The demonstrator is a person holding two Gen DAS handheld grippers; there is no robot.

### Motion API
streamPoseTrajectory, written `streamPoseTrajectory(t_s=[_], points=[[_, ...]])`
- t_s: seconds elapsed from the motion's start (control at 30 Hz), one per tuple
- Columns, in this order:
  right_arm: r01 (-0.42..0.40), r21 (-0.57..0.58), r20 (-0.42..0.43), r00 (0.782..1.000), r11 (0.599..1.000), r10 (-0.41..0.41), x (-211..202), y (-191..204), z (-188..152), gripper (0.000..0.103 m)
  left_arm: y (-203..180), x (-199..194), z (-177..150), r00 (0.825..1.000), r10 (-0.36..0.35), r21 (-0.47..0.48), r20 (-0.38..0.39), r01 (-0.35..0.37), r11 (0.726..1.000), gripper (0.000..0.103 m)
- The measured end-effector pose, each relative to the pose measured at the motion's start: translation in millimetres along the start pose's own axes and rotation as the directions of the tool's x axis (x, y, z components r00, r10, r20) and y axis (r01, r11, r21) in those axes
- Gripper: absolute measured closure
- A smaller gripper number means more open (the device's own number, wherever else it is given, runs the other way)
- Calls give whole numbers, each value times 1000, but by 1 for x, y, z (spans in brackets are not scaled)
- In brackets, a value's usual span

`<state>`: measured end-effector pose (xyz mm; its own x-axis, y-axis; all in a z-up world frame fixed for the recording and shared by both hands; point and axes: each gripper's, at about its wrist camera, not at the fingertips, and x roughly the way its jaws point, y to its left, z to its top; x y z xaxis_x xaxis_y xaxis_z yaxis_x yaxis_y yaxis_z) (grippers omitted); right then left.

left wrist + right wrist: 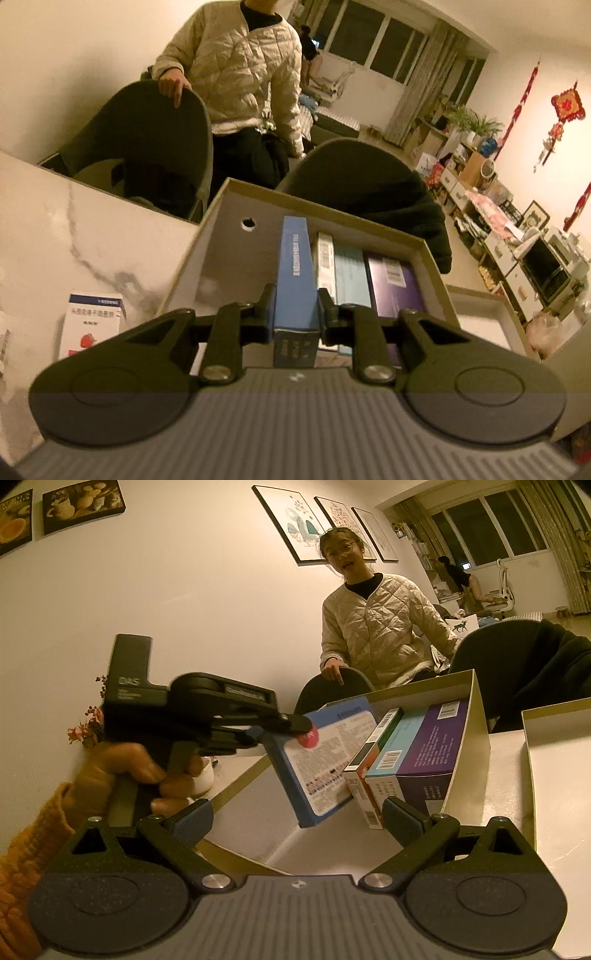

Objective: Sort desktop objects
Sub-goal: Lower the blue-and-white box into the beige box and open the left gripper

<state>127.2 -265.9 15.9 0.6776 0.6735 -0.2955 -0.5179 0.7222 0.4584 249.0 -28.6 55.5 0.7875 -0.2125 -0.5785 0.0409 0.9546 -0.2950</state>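
Three boxes (402,760) are standing in the cardboard tray (221,236). Left gripper (295,310) is squeezing its fingers on a blue box (295,273), tilting it over the tray's 9 o'clock side. Right gripper (297,818) is waiting, fingers spread, holding nothing. Next, I think, the blue box needs lowering beside the others.

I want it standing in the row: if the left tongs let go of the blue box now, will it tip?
Probably. The blue box is thin, tilted and held above the carton floor. It looks stiff and light, so it may lean on the neighbouring boxes.
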Motion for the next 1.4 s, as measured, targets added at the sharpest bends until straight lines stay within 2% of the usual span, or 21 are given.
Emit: streamPoseTrajectory(t_s=[0.23,0.37,0.5,0.87,1.03,1.17,1.3,1.4], points=[[-3,3,1,1000,1000,3,1,-1,1,4,-17,4,-1,998,-37,78,-47,41,996,78],[-4,2,0,1000,1000,4,-4,2,-1,4,-5,17,-2,989,-69,20,-131,72,997,78],[-2,1,0,1000,1000,2,-5,3,-2,4,5,24,-5,984,-82,-12,-161,81,997,79],[9,-11,4,1000,1000,-9,-4,5,-4,4,1,30,-4,990,-72,4,-123,73,997,80],[28,-21,6,1000,999,-28,-4,9,-5,4,4,31,1,985,-91,3,-146,92,996,78],[56,-33,1,998,998,-56,-3,16,-7,4,18,29,3,979,-134,-64,-155,126,990,71],[84,-27,7,996,996,-84,-1,19,-7,4,27,23,5,981,-127,-77,-150,116,990,61],[106,-19,12,994,994,-106,-4,25,-11,4,33,14,6,980,-137,-95,-141,124,988,59]])
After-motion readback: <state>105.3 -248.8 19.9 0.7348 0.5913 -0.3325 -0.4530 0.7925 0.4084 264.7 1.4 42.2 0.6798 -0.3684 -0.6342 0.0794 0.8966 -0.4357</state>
